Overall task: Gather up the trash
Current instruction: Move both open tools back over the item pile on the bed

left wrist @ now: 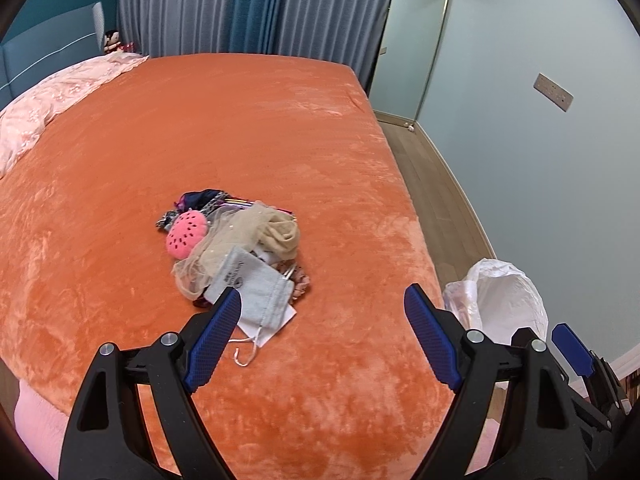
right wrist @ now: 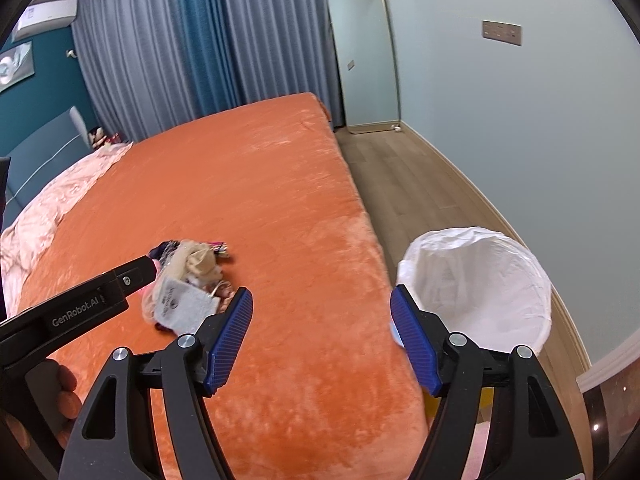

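Orange bed (left wrist: 260, 128) fills view; trash pile (left wrist: 236, 248) lies mid-bed, just beyond my left gripper (left wrist: 324, 340), jaws apart, empty. My right gripper (right wrist: 322, 340) apart too, empty. White-lined bin (right wrist: 480, 288) beside bed's edge.

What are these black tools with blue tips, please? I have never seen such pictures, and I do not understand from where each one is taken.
They are two hand-held grippers; a person carries one in each hand, and each has its own camera looking along its fingers. One picture comes from the left gripper, the other from the right gripper. Both are open and hold nothing. On the orange bed lies a small pile of odds and ends, including a pink plush strawberry and a grey pouch. Beside the bed stands a white-lined bin.
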{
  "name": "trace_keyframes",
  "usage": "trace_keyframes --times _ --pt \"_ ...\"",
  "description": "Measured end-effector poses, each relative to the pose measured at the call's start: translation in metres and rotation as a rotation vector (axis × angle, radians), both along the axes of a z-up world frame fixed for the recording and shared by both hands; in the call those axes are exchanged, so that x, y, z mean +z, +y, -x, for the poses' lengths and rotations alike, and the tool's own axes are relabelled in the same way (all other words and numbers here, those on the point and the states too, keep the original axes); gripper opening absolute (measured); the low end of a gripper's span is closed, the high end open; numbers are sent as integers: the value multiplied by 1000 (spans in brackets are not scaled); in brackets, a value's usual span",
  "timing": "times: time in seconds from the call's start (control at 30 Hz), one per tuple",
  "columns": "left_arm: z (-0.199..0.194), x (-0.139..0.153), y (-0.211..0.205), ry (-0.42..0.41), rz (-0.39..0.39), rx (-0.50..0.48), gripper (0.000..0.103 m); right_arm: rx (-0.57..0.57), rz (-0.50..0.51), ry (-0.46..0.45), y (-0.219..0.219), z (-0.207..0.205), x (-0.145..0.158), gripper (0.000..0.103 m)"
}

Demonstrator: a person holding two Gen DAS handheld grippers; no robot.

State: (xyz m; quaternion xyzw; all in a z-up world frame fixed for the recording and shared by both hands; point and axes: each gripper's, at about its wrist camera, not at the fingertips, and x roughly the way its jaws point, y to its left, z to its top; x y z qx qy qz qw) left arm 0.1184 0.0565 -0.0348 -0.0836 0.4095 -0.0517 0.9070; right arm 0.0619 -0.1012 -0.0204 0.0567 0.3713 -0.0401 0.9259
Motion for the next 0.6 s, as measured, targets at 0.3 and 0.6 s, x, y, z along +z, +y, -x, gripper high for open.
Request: trace_keyframes --times 0.3,0.6 --pt "-4 -19 39 41 5 75 80 58 7 34 34 -11 -13 69" --pt "-9 -50 89 104 -2 161 80 112 -2 85 65 -26 -36 69"
